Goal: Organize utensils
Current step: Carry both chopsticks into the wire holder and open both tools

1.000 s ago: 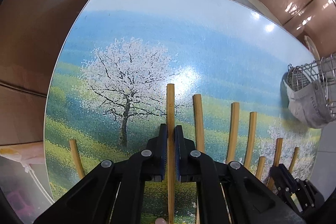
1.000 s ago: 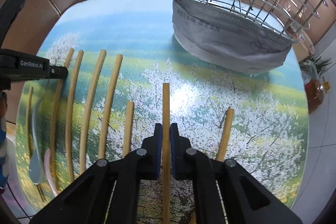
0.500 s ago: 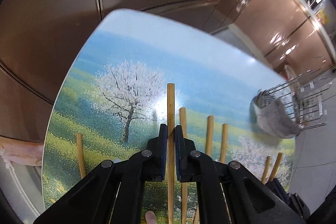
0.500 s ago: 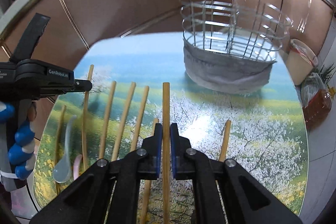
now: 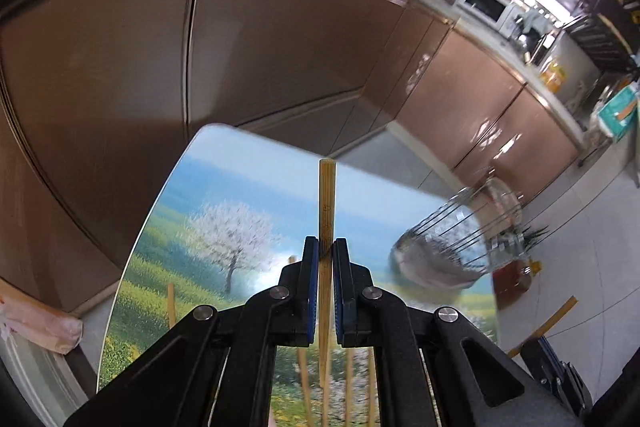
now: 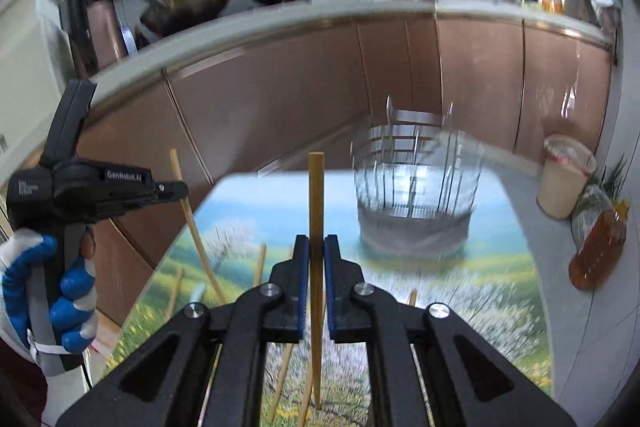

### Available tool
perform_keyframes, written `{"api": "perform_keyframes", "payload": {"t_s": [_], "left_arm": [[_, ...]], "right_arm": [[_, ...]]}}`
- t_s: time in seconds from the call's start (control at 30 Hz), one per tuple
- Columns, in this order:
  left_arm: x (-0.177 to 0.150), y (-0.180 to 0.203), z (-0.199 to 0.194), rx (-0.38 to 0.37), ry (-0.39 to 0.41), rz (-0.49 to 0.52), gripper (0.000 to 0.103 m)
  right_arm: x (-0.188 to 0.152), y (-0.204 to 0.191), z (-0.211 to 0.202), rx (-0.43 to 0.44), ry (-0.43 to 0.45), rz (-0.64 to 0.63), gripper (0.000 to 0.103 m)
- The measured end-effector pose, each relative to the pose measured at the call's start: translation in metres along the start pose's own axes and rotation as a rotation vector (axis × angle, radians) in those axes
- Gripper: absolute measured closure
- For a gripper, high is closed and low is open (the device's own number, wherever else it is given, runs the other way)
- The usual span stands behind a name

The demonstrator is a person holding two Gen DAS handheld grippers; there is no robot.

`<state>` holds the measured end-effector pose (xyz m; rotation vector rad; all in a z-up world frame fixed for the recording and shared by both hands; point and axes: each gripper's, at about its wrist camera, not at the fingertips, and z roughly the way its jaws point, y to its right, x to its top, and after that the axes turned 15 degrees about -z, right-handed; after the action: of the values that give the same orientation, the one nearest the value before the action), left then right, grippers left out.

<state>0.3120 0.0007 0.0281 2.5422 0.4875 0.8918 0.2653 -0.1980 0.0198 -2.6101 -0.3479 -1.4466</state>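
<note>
My left gripper [image 5: 327, 247] is shut on a bamboo chopstick [image 5: 327, 195] and holds it well above the table. My right gripper [image 6: 316, 245] is shut on another bamboo chopstick [image 6: 316, 195], also lifted. The left gripper [image 6: 172, 189] with its chopstick [image 6: 188, 211] shows at the left of the right wrist view. Several more chopsticks [image 6: 260, 263] lie on the picture-printed table [image 6: 480, 291]. A wire utensil basket [image 6: 416, 187] lined with grey cloth stands at the table's far right; it also shows blurred in the left wrist view [image 5: 448, 247].
Brown cabinet fronts [image 5: 280, 39] run behind the table. A bottle of amber liquid [image 6: 598, 247] and a cream bin [image 6: 564, 175] stand on the floor to the right. Woks sit on the counter [image 6: 192, 3].
Both grippers have lifted their chopsticks up from the table and tilted, so the views now look over the table towards the cabinets and counter.
</note>
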Motion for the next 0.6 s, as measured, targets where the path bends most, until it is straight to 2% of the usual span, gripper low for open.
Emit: {"api": "perform_keyframes", "payload": {"t_s": [0.37,0.53,0.6], "left_arm": [[0.035,0.079,-0.056,-0.241,0.105,0.050,0.097],[0.051,0.119,-0.052,-0.305,0.149,0.089,0.097],[0.055,0.132,-0.041,-0.307,0.163,0.103,0.097]], "right_arm": [[0.095,0.046,-0.044,-0.079,0.229,-0.042,0.097],[0.131,0.069,-0.040,-0.140,0.287,-0.061,0.096],[0.140,0.078,-0.036,-0.170,0.298,-0.068,0.096]]}}
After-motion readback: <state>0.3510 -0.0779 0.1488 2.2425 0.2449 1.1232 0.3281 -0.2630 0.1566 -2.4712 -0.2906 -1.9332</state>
